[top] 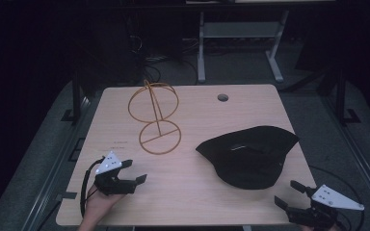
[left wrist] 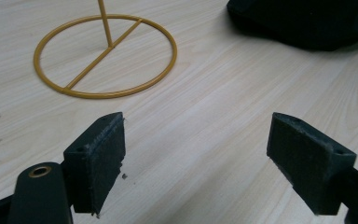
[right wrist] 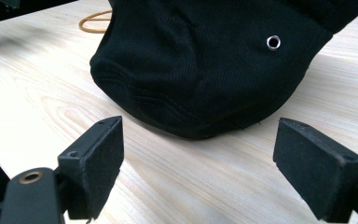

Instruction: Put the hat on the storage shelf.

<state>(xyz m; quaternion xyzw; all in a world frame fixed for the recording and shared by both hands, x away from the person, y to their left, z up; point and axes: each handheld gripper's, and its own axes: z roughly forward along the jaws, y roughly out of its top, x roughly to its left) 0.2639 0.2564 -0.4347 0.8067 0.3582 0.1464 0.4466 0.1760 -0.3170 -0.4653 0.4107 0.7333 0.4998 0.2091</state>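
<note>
The wooden table (top: 250,202) is seen carrying a black cap (top: 248,155) toward its right edge, with no readable label. A gold wire stand (top: 155,115) is set nearer the far left corner. The left gripper (top: 136,171) and right gripper (top: 289,192) are held spread, nothing pinched, near the front corners.

Nothing here reads clearly; two small dark marks on the worktop (top: 125,202) by the wire stand (top: 156,120) are too tiny to make out.
</note>
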